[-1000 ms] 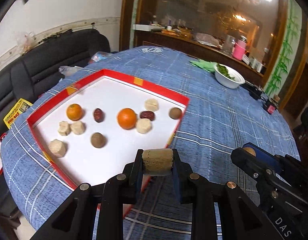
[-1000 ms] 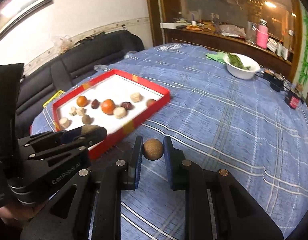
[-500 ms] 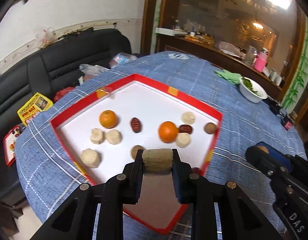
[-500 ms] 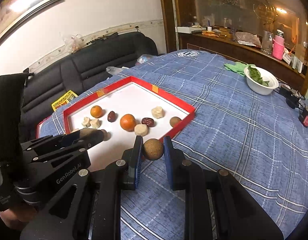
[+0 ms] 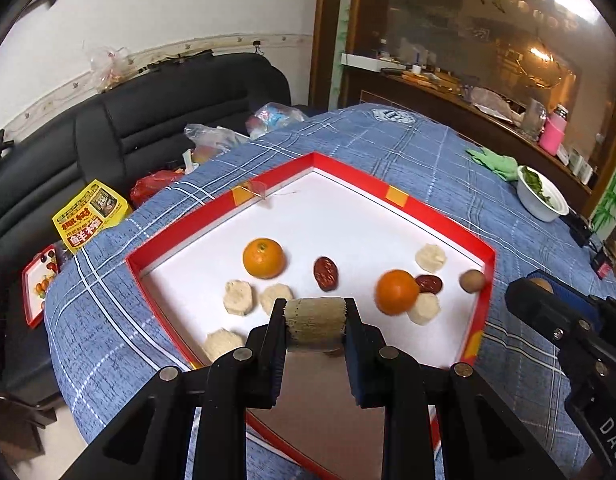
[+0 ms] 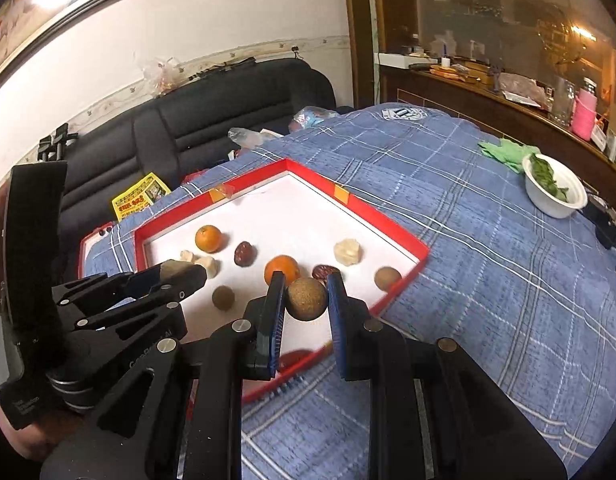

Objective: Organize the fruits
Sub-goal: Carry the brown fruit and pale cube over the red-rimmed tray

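on the blue checked tablecloth point(image 5: 427, 152) the red tray point(image 5: 435, 216) now lies under both grippers, which have come forward over it. the left gripper point(image 5: 315, 322) stays clamped on a tan chunk point(image 5: 315, 320), the right gripper point(image 6: 306, 298) on a brown ball point(image 6: 306, 299); both look ready to set down.

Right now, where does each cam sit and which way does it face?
Left wrist: on the left tongs, angled down over the red tray; own fingers clamp a beige cylinder, right tongs at the right edge.
Right wrist: on the right tongs, angled down at the tray's near corner; fingers clamp a brown ball, left tongs at left.
Shared: tray, two oranges, white bowl.
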